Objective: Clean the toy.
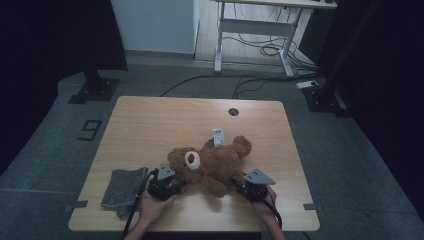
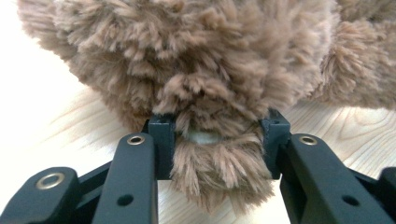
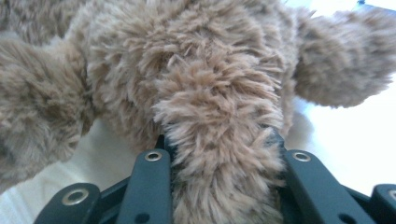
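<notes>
A brown teddy bear (image 1: 215, 162) with a pale muzzle lies on its back in the middle of the wooden table (image 1: 150, 120), a white tag (image 1: 218, 136) at its far side. My left gripper (image 1: 170, 186) sits at the bear's head end. In the left gripper view its jaws (image 2: 218, 140) press a tuft of the bear's fur (image 2: 201, 56) between them. My right gripper (image 1: 247, 186) is at the bear's near right side. In the right gripper view a furry limb (image 3: 219, 140) fills the gap between that gripper's jaws (image 3: 222, 149).
A folded grey cloth (image 1: 124, 189) lies at the table's near left corner, just left of my left hand. A round cable hole (image 1: 233, 111) sits near the far edge. Beyond the table stand a white desk frame and floor cables.
</notes>
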A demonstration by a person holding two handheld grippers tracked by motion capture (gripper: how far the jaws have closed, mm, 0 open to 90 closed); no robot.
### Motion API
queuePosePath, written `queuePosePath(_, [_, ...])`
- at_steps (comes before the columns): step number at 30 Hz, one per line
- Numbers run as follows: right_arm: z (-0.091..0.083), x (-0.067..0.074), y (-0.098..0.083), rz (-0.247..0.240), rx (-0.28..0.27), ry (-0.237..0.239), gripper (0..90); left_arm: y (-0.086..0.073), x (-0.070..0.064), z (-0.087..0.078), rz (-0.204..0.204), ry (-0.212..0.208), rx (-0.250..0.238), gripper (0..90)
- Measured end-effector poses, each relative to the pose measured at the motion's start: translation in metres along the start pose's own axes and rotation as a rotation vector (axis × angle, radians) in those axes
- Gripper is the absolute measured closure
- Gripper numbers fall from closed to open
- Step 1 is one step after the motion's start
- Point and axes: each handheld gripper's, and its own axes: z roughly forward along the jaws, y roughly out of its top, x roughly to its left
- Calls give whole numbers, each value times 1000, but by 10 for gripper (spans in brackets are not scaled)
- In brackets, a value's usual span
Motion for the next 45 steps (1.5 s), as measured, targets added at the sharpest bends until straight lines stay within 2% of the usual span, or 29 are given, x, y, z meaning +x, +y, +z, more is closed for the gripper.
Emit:
queuePosePath(4, [0, -6, 3, -6, -18, -51, 666, 12, -3, 5, 13, 2, -18, 603])
queuePosePath(11, [8, -21, 6, 4, -26, -103, 665, 34, 6, 24, 0, 3, -18, 601])
queuePosePath(13, [12, -24, 7, 4, -21, -114, 658, 35, 9, 30, -3, 5, -5, 598])
queuePosePath(18, [15, -25, 3, 13, -15, -98, 607, 28, 16, 36, -27, -10, -4, 569])
queuePosePath(21, [14, -24, 2, 11, -9, -100, 511, 28, 18, 35, -42, -9, 15, 475])
queuePosePath(23, [11, -25, 2, 22, -2, -107, 394, 29, 16, 29, -38, 0, 24, 387])
queuePosePath(25, [3, -26, 4, 55, -15, -103, 292, 28, 12, 17, -28, 15, -9, 325])
queuePosePath(27, [-9, -27, 6, 80, -44, -98, 238, 26, 11, 2, -32, -1, -39, 298])
queuePosePath(30, [-24, -27, 5, 95, -72, -68, 224, 19, 5, -16, -21, -13, -46, 289])
queuePosePath(35, [-39, -22, -2, 97, -78, -42, 210, -2, -8, -41, -13, -49, -58, 284])
queuePosePath(40, [-50, -18, -13, 122, -94, -29, 210, -25, -16, -51, -1, -76, -48, 300])
queuePosePath(42, [-53, -16, -19, 134, -88, -13, 211, -29, -18, -54, 21, -80, -42, 300])
queuePosePath(45, [-58, -13, -29, 141, -73, 25, 225, -34, -18, -58, 29, -88, -42, 302])
